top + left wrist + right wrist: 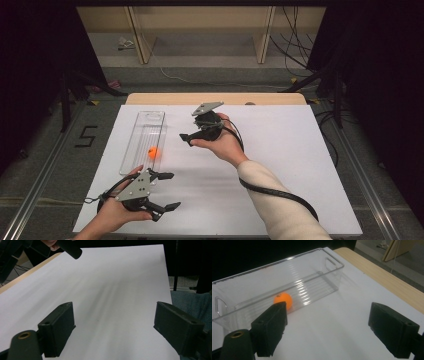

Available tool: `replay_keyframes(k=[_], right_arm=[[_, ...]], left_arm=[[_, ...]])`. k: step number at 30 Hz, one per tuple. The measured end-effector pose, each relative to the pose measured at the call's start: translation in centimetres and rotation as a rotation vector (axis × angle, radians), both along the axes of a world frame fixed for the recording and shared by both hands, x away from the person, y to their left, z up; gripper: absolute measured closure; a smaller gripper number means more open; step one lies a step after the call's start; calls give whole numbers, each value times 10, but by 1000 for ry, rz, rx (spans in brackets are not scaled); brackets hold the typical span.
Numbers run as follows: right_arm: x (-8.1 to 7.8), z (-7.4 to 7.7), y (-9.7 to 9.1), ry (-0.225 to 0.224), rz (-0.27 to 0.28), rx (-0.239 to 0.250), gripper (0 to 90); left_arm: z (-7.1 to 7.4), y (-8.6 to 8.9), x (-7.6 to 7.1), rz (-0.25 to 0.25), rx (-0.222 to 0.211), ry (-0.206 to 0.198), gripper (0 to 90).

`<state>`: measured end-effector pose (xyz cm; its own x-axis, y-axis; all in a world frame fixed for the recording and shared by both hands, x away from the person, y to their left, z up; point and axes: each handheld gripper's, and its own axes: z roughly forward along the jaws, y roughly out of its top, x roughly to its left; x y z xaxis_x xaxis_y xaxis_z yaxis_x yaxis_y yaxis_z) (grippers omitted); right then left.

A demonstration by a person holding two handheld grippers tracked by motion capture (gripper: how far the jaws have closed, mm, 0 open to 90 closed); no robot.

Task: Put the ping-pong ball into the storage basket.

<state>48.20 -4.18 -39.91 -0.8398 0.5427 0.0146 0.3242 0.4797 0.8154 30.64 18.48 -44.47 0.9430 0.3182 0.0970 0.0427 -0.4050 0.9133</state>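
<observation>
Both grippers, left (167,191) at lower left and right (186,139) at centre, stand with fingers open and empty; orange ball (153,152) in clear bin (150,116), likely light, smooth and roll-prone, warrants gripping across its middle.

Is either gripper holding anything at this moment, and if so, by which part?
Nothing is held. The left gripper and the right gripper both have their jaws wide apart with only the table between them. The orange ball lies loose in the clear bin.
</observation>
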Motion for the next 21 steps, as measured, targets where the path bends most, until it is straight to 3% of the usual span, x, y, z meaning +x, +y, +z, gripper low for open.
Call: replay_keyframes(k=[21], right_arm=[[-5, -13, -56, 20, -76, -9, 164]], left_arm=[[0, 0, 0, 1, 0, 1, 161]])
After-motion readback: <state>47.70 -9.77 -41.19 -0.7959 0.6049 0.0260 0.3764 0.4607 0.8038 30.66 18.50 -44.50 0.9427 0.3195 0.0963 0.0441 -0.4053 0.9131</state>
